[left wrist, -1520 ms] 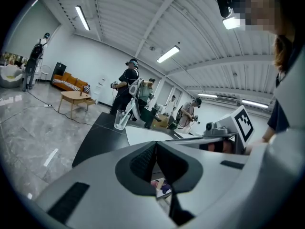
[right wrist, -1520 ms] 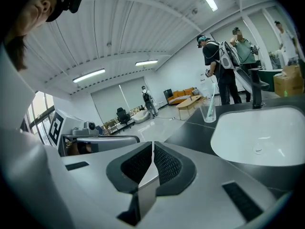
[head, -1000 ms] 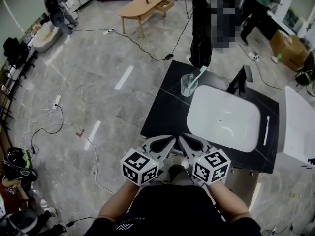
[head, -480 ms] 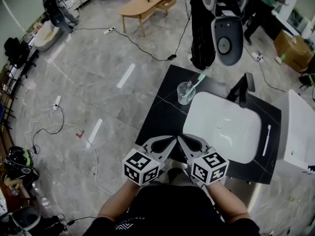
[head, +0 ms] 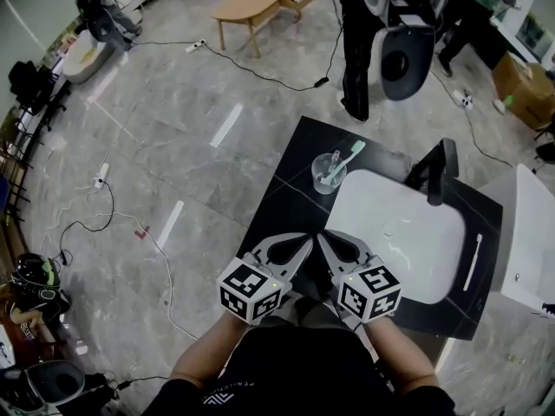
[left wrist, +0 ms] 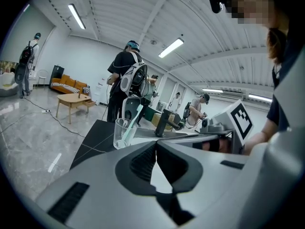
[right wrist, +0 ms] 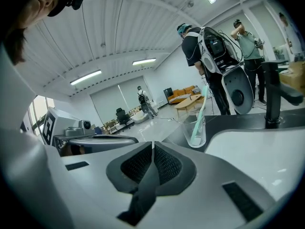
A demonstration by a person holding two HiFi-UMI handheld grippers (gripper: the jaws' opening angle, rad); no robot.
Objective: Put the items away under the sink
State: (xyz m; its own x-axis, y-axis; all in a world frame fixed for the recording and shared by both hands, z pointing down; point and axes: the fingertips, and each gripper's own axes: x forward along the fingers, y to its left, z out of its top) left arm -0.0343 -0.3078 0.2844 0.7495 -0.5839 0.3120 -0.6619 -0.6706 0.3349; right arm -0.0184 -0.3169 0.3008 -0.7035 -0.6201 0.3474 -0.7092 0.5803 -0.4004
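A clear glass cup (head: 328,175) with a mint-green toothbrush (head: 344,159) in it stands on the black counter (head: 290,199), at the far left corner of the white sink basin (head: 408,250). The black faucet (head: 438,170) rises behind the basin. A thin white stick-like item (head: 473,251) lies on the counter to the basin's right. My left gripper (head: 305,243) and right gripper (head: 323,239) are side by side at the counter's near edge, both shut and empty. The cup (left wrist: 125,132) and the faucet (left wrist: 162,123) show beyond the left gripper (left wrist: 156,144). The cup (right wrist: 196,128) also stands beyond the right gripper (right wrist: 152,146).
A person (head: 364,42) with white gear on the back stands at the counter's far end, and another stands further right. A white fixture (head: 531,232) is right of the counter. Cables (head: 130,224) run over the grey floor. A wooden table (head: 260,3) and a cardboard box (head: 525,85) stand far off.
Both grippers stay shut and together at the counter's near edge. The head view has drifted a little, and the person at the far end has turned and shifted.
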